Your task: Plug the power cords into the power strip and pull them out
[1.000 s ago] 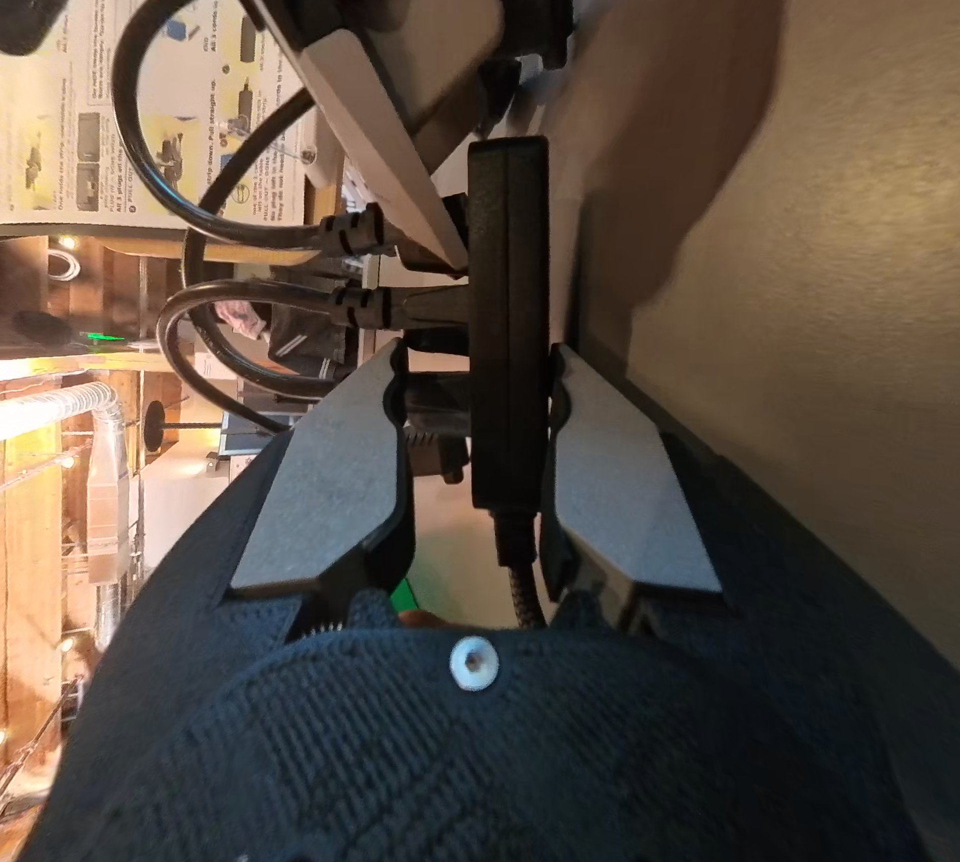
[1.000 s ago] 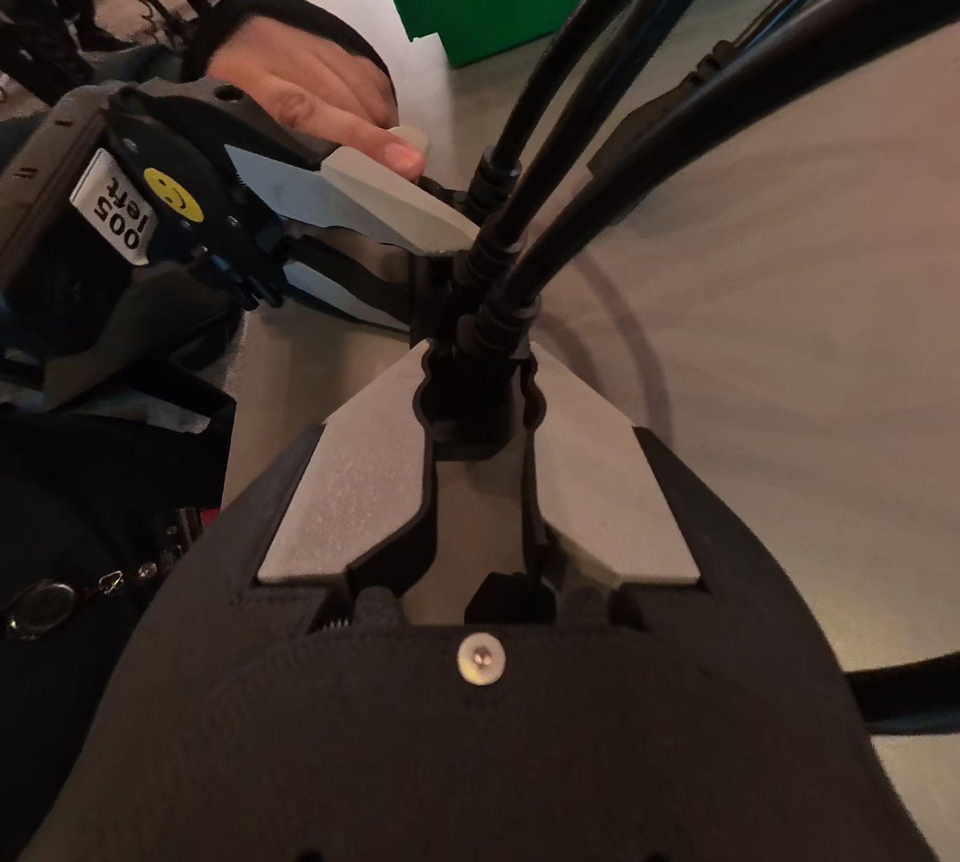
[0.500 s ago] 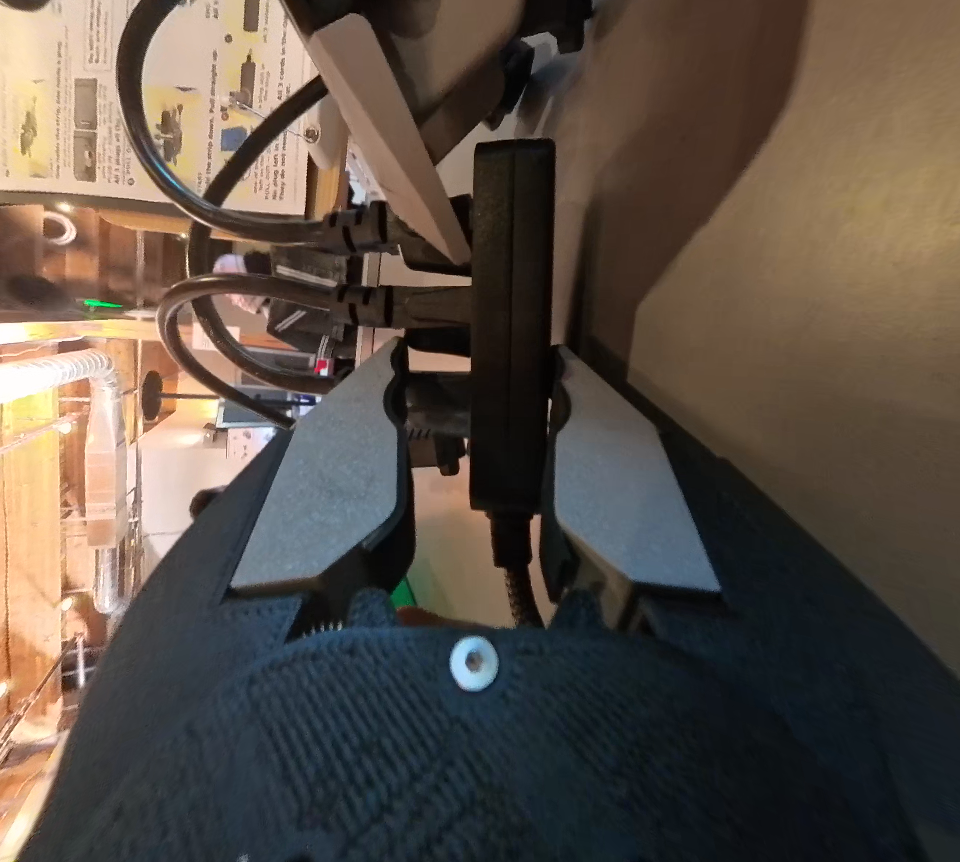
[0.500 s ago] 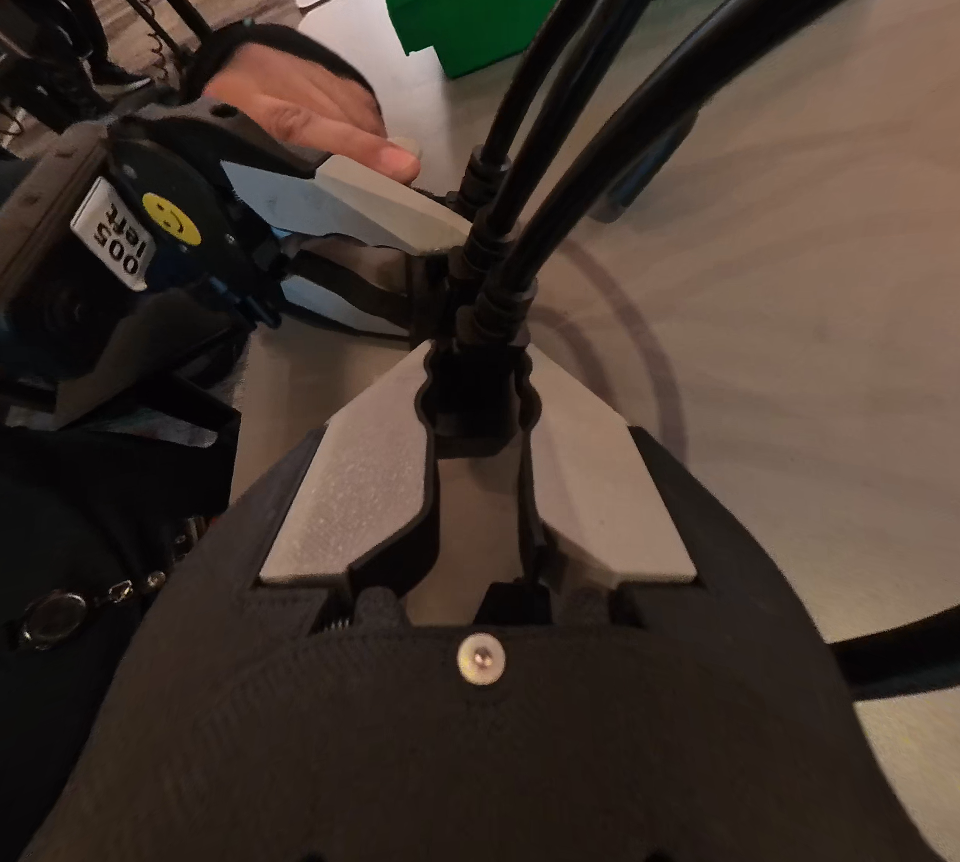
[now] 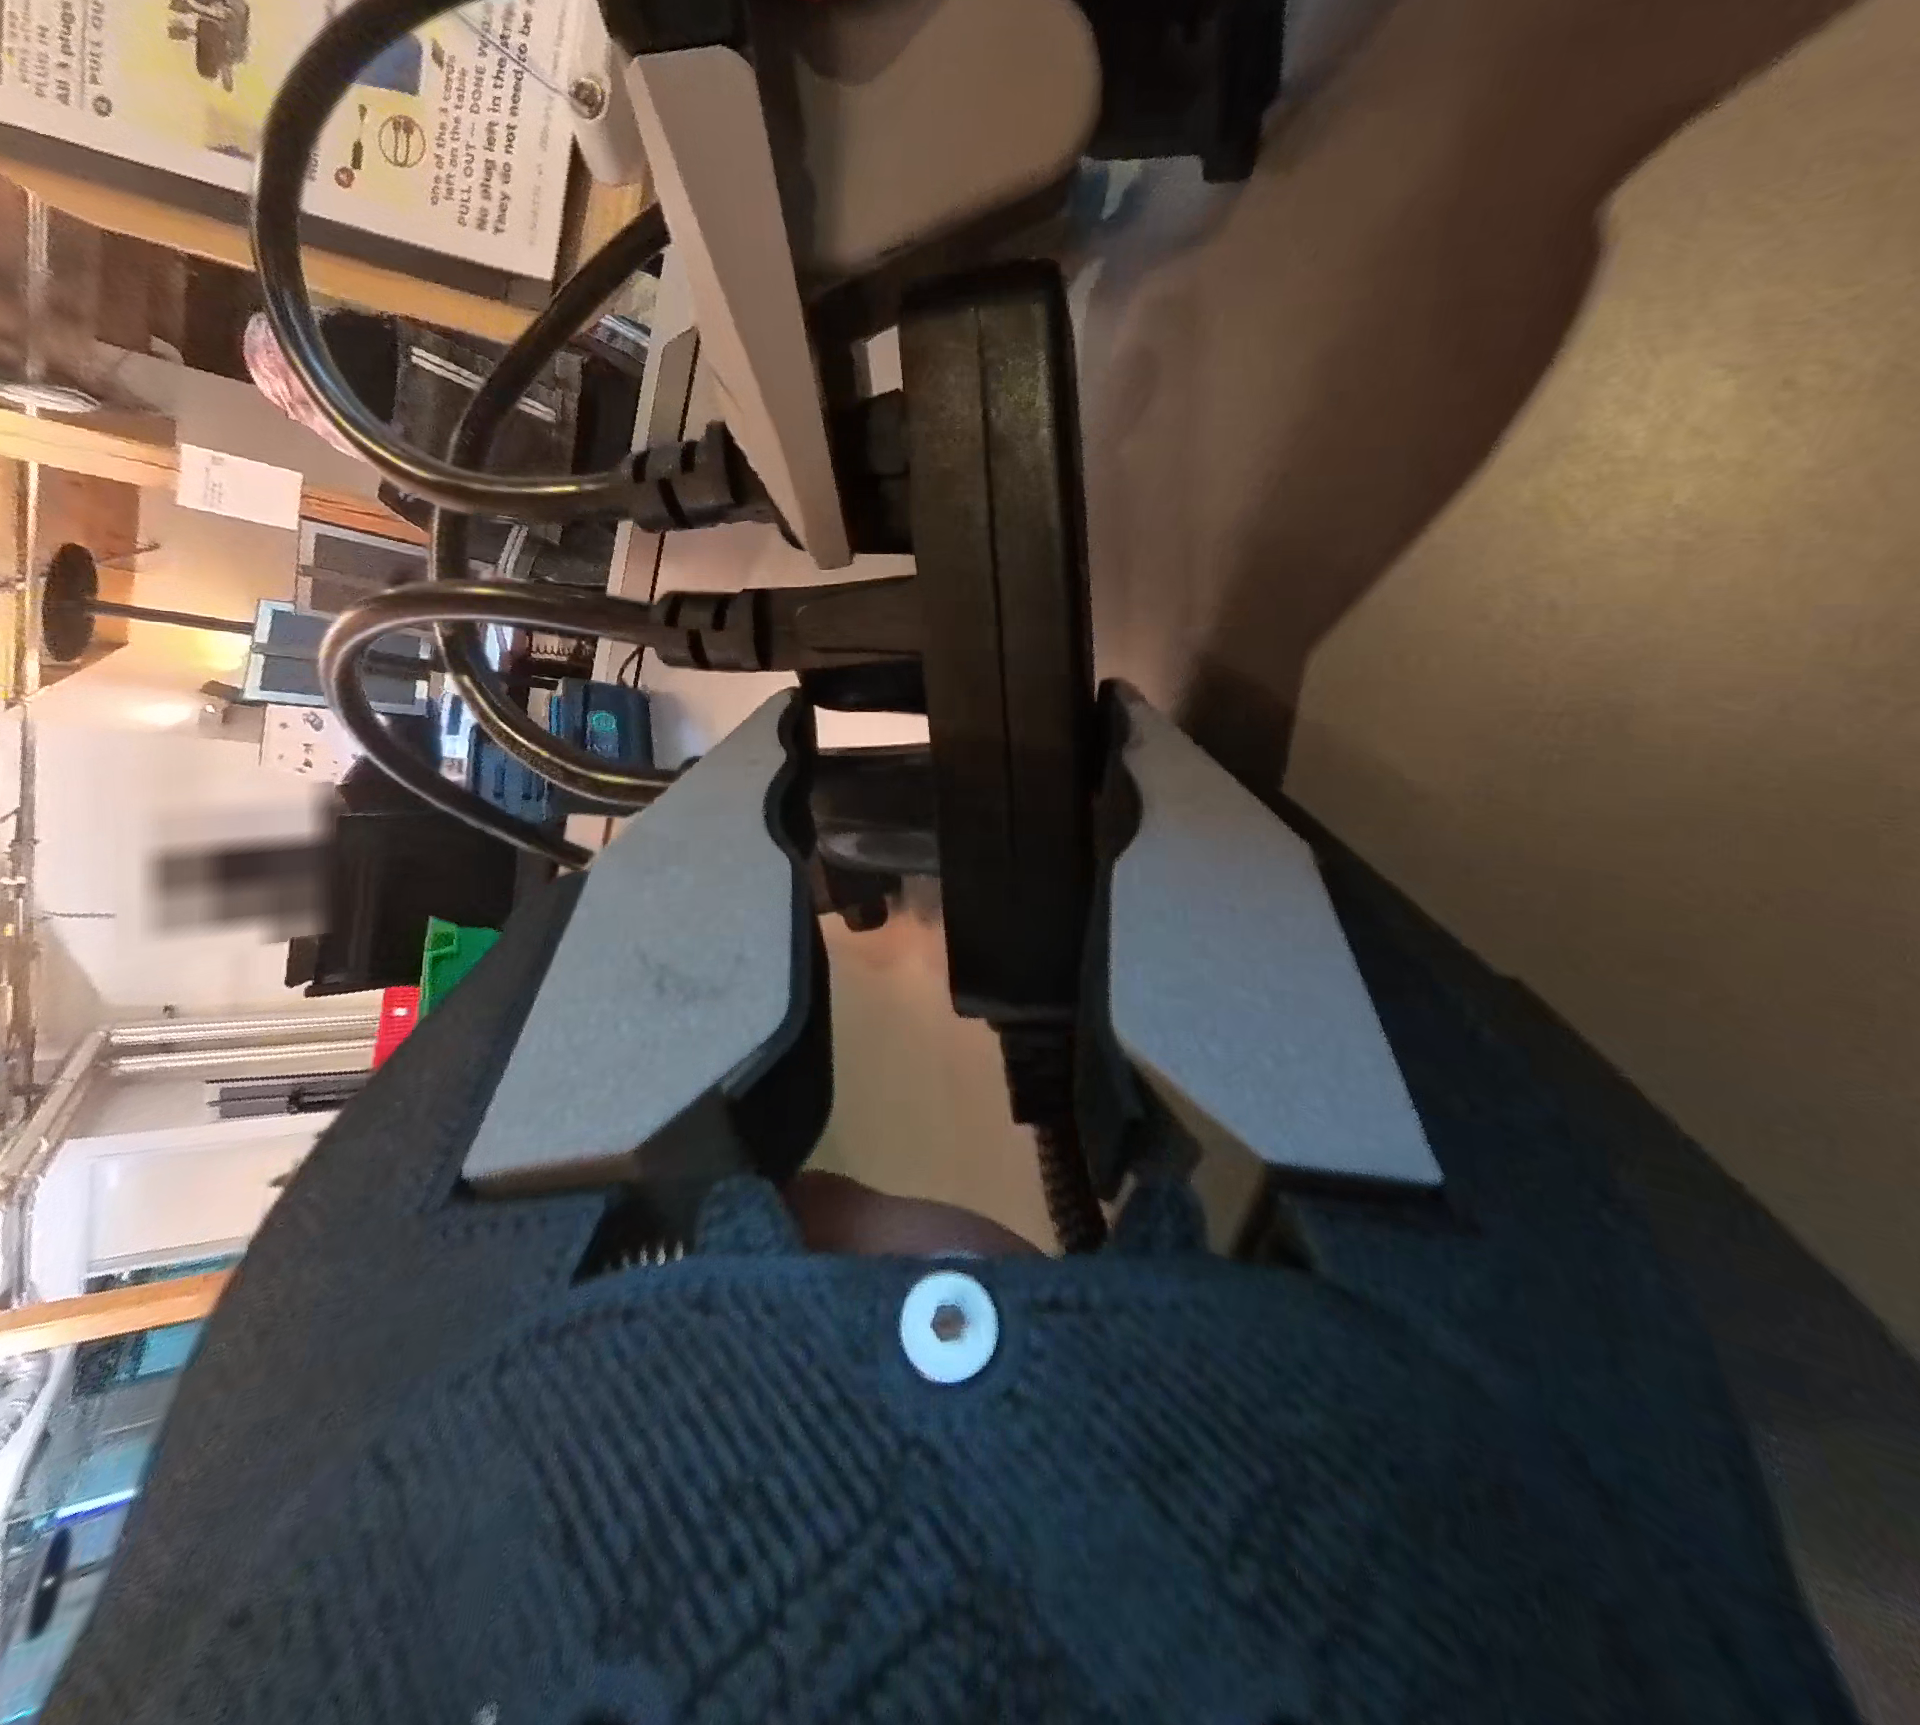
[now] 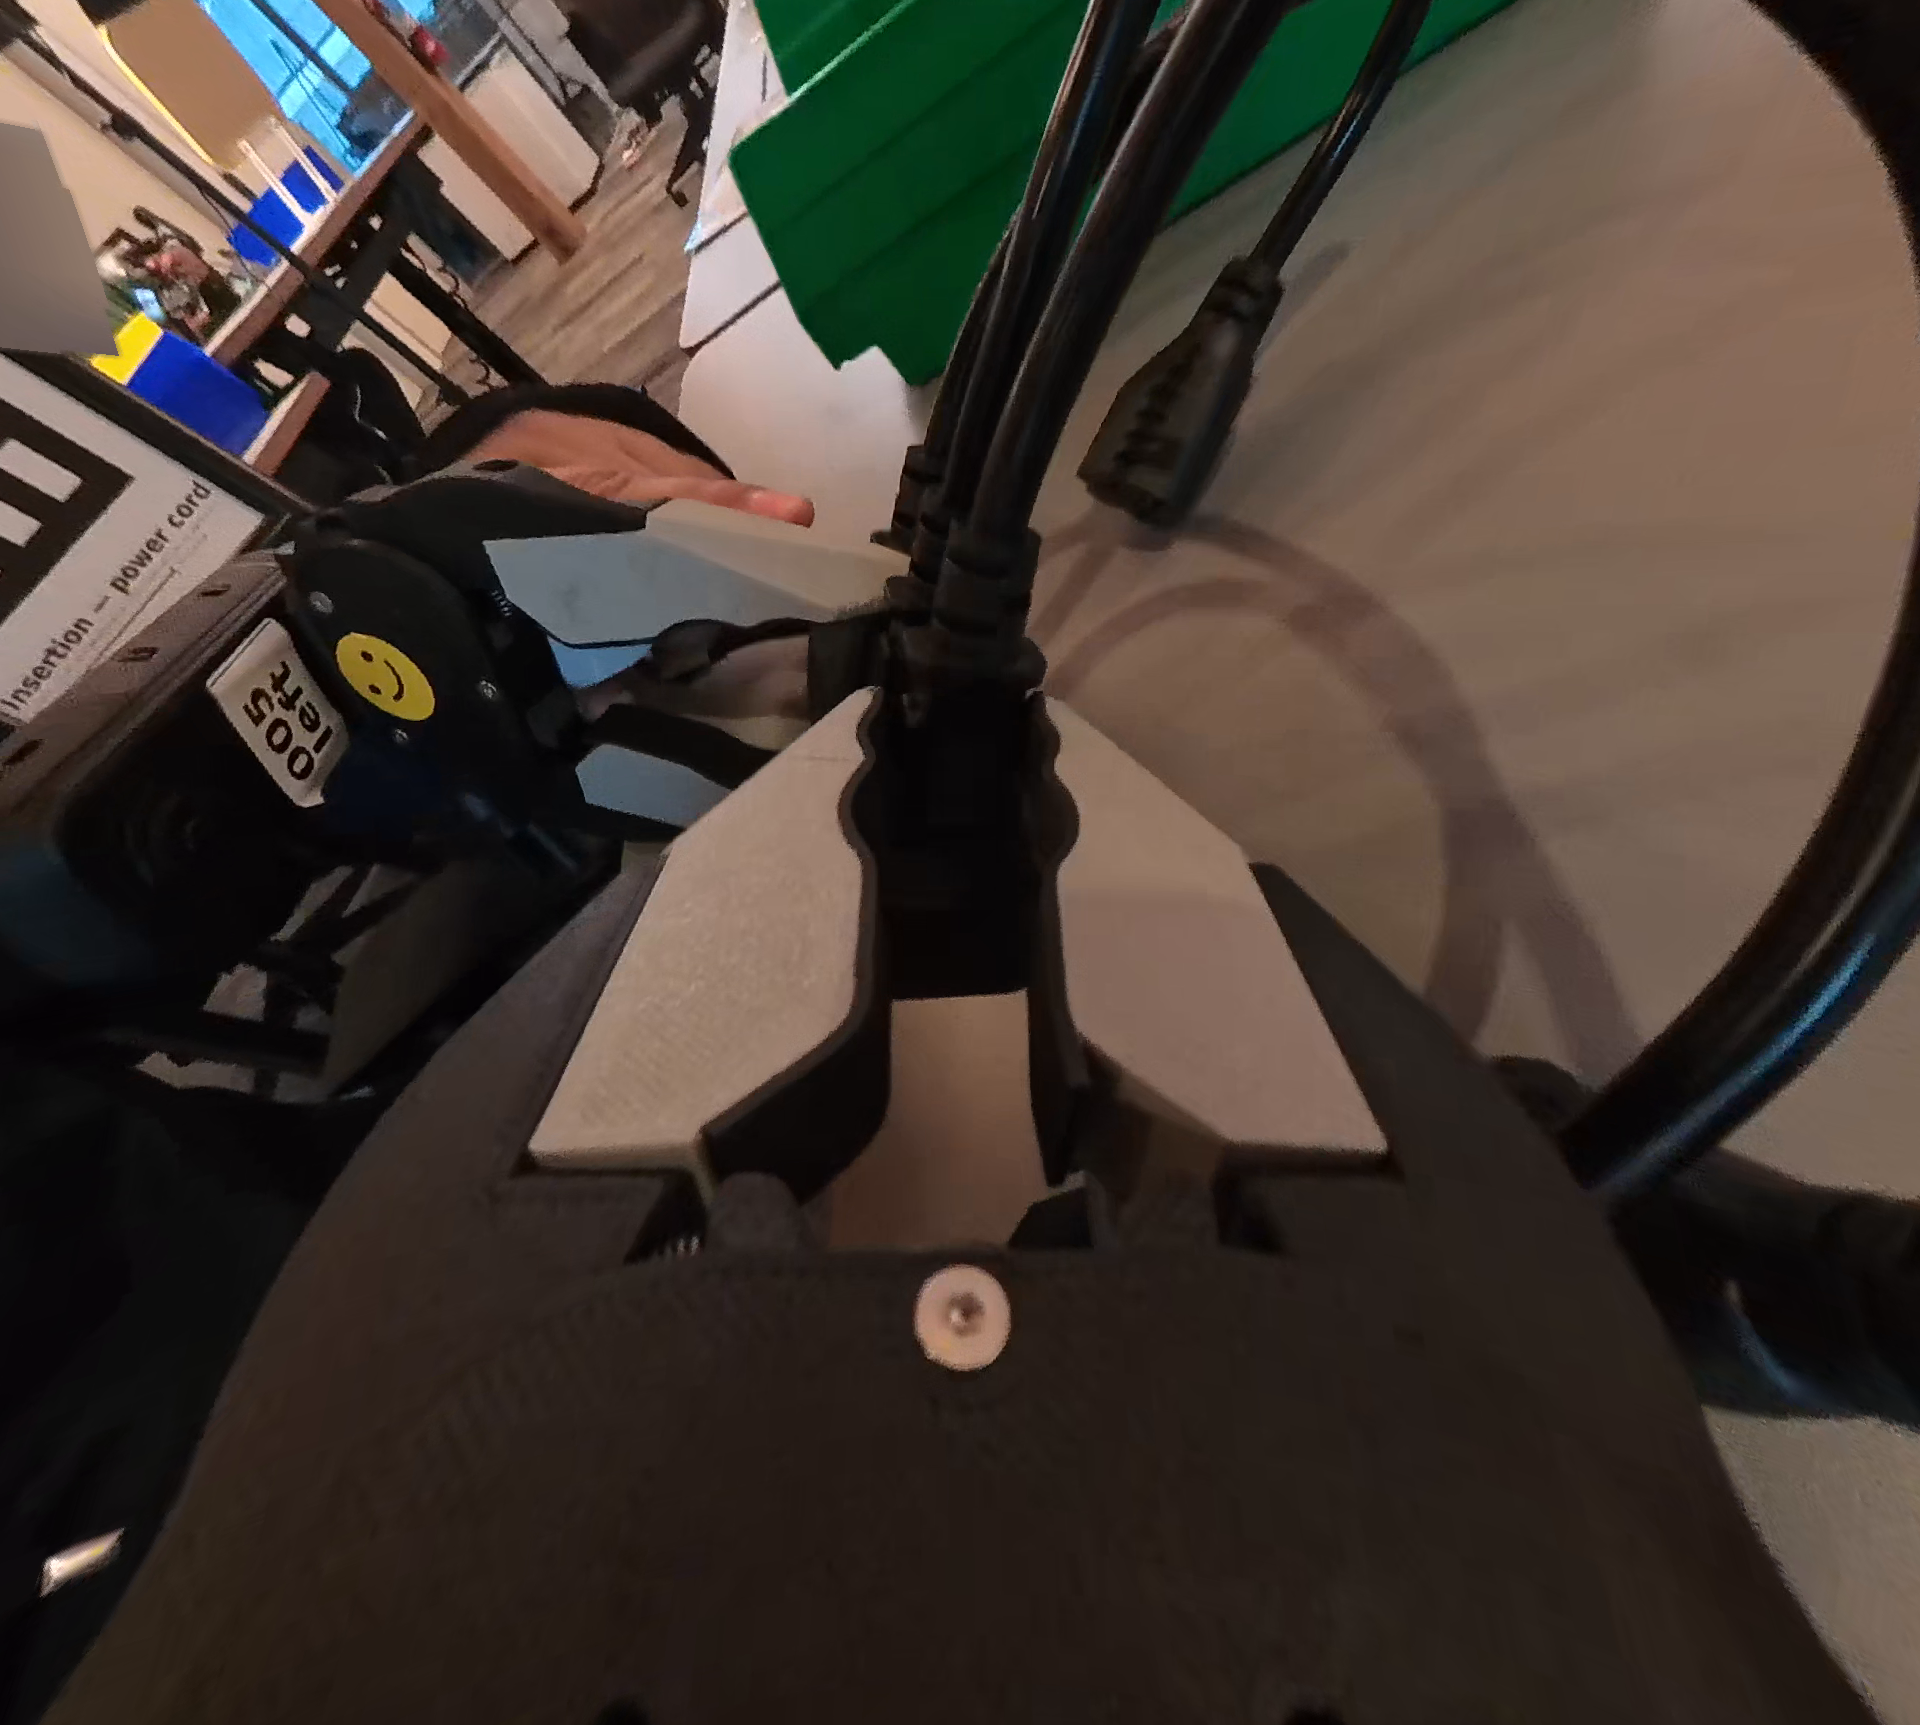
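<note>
Both grippers are at work on the black power strip [image 5: 1003,636], which lies on the beige table [image 5: 1610,636]. In the left wrist view, the left gripper [image 5: 940,766] clamps the strip's near end between its grey fingers. From the right wrist view, the right gripper [image 6: 956,776] squeezes a black plug [image 6: 951,844] seated in the strip, with two more power cords [image 6: 1049,241] plugged in just beyond. A loose cord end [image 6: 1174,418] rests on the table nearby. Green bins [image 6: 935,148] stand farther back.
</note>
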`<state>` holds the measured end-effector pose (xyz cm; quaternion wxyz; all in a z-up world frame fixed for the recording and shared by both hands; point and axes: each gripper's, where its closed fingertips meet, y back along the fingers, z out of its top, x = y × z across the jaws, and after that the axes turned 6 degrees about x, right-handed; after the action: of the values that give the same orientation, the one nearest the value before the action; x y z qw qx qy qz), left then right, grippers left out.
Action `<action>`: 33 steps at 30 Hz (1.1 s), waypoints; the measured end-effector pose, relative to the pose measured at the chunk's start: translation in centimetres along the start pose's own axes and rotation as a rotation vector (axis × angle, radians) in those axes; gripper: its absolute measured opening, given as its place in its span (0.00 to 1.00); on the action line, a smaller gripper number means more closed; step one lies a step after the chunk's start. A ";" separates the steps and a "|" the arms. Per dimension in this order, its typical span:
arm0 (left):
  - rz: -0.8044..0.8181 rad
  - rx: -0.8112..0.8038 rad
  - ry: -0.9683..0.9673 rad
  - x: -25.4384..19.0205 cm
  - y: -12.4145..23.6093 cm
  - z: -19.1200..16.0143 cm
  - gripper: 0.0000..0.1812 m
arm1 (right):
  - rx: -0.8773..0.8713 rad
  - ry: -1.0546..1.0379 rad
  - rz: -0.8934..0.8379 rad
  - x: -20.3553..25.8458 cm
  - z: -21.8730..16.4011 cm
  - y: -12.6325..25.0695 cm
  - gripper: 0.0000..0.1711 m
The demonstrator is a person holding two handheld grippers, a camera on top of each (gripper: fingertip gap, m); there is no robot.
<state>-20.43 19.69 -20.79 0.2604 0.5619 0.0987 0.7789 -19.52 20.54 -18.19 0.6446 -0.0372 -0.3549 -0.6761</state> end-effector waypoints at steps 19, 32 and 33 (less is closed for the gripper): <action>0.042 -0.038 0.017 -0.1 0.0 0.0 0.29 | -0.013 0.132 -0.154 -1.2 0.4 -0.4 0.13; 0.033 0.070 0.028 -0.1 -0.2 0.0 0.29 | -0.034 0.231 -0.391 -2.6 1.7 -0.6 0.11; 0.033 0.073 0.029 -0.2 -0.3 0.1 0.30 | -0.056 0.194 -0.384 -2.8 2.0 -0.6 0.09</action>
<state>-20.18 19.77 -21.06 0.2254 0.5611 0.1214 0.7872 -20.42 23.94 -18.41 0.5338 0.0786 -0.2728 -0.7965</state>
